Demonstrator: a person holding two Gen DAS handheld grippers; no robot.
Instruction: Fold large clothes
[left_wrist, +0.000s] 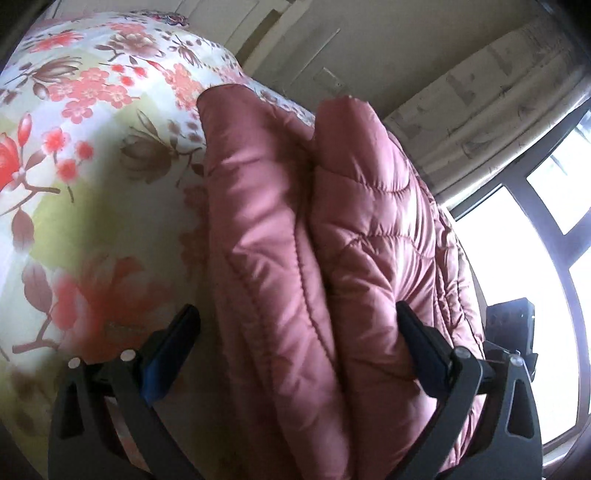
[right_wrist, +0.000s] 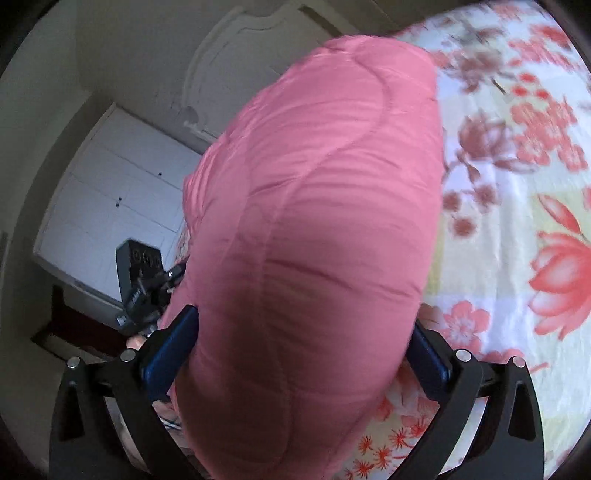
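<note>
1. Left wrist view: the left gripper (left_wrist: 295, 332) stands spread wide over a pink quilted jacket (left_wrist: 332, 229) that lies on a floral bedspread (left_wrist: 92, 110). A thick fold of the jacket sits between the fingers. The right-hand finger appears to touch the fabric; the left-hand finger stands clear, with bedspread showing beside it. I judge that nothing is pinched.

2. Right wrist view: the right gripper (right_wrist: 303, 343) is also spread about as wide as it goes, and the puffy pink quilted jacket (right_wrist: 314, 203) fills the gap. The fabric brushes the inner faces of both fingers; whether the pads press on it I cannot tell, though it looks loose rather than clamped.

3. The relation that matters: in both views the jacket's long axis runs straight away from the tongs, along the line the fingers point, toward the far end of the floral bedspread (right_wrist: 517, 221). Each gripper straddles its own side of the near end.

4. Neither hand looks clearly nearer. The other gripper's body (right_wrist: 142, 280) shows at the jacket's left edge, so the two work side by side.

5. Judgement: the next fold would carry this near end forward along that axis.
</note>
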